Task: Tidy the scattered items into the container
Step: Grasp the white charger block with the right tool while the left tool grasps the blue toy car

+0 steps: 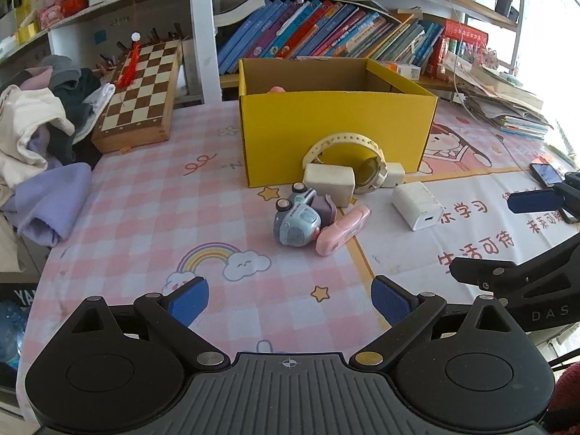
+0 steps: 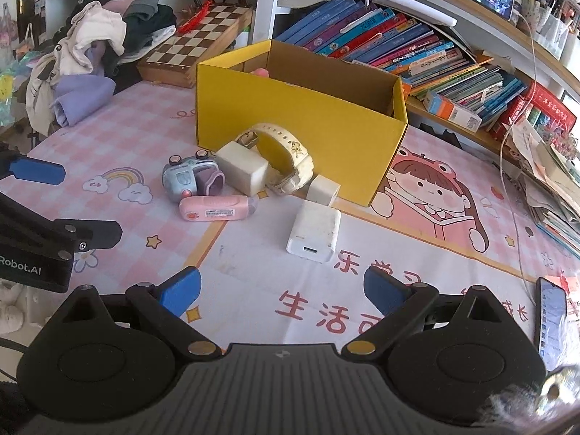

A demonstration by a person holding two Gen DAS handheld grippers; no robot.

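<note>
Hovering low over the bench (image 2: 417,239), your left gripper (image 1: 290,299) and right gripper (image 2: 282,288) both have fingers spread wide, nothing between them. Nearest your right one: white charger (image 2: 314,231), flat on the mat, port facing you. Looks rigid, light, smooth-sided, so I'd pinch across the two broad faces, not the corners.

Next out, pink case (image 2: 217,208), lying on its side, touching the blue toy camera (image 2: 186,181). Case looks hard plastic, rounded, probably slippery; take it across the short width at mid-length. Camera is lumpy with a purple strap piece (image 2: 210,181) against it; grip the body, the strap looks soft.

Behind those, cream block (image 2: 242,167), stiff, boxy, easy flat sides. Cream watch (image 2: 286,159) leans against the box front, band arched upright; band likely flexes, so take the watch head instead. Small white cube (image 2: 323,189) sits just beside the watch, close to the box wall.

Farthest: yellow box (image 2: 301,123), open top, something pink inside, too hidden to name. All six items are outside it.
</note>
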